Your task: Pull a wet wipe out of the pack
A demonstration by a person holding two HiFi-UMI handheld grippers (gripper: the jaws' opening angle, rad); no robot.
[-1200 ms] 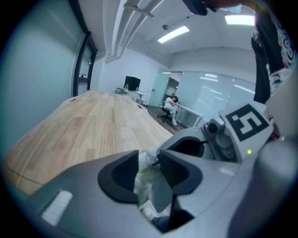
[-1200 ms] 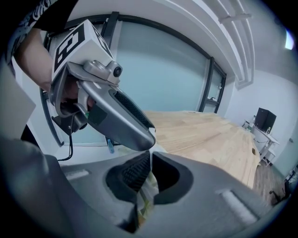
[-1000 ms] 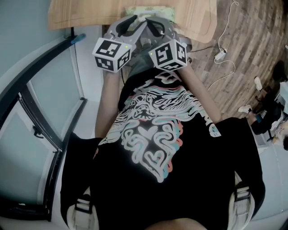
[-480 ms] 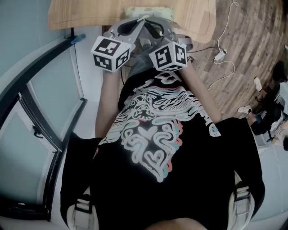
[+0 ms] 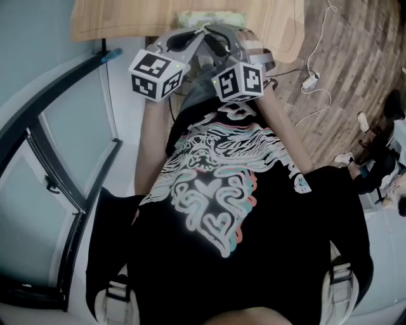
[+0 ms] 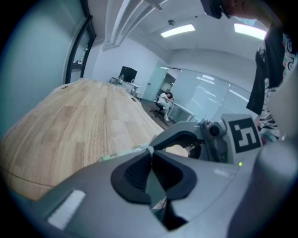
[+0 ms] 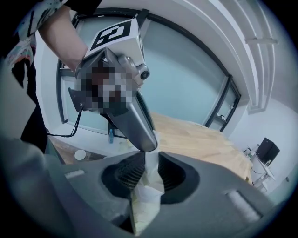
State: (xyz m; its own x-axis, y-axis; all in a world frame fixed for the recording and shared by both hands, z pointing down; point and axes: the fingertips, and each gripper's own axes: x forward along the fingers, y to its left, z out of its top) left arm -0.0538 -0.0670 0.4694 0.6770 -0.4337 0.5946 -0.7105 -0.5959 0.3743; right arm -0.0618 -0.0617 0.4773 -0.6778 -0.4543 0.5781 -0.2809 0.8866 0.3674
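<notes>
The pale green wet wipe pack (image 5: 209, 17) lies at the near edge of the wooden table (image 5: 114, 19). Both grippers meet tip to tip over its near end. My right gripper (image 7: 148, 160) is shut on a crumpled white and pale green fold (image 7: 145, 195), which looks like the pack's end with wipe material. My left gripper (image 6: 150, 151) has just closed; its jaws are together on a small white bit (image 6: 148, 149) at the top of that fold. In the right gripper view the left gripper's fingers (image 7: 139, 125) come down onto the white material. The pack's opening is hidden.
The table's rounded near edge (image 5: 279, 54) sits just beyond the grippers. A dark metal frame (image 5: 57, 114) runs along the left. A white cable and plug (image 5: 311, 79) lie on the wood floor at the right. An office with desks (image 6: 163, 100) shows far behind.
The left gripper's jaws, open a second ago, have closed at the pack's near end. The right gripper has rolled a little. Neither hand has shifted place.
</notes>
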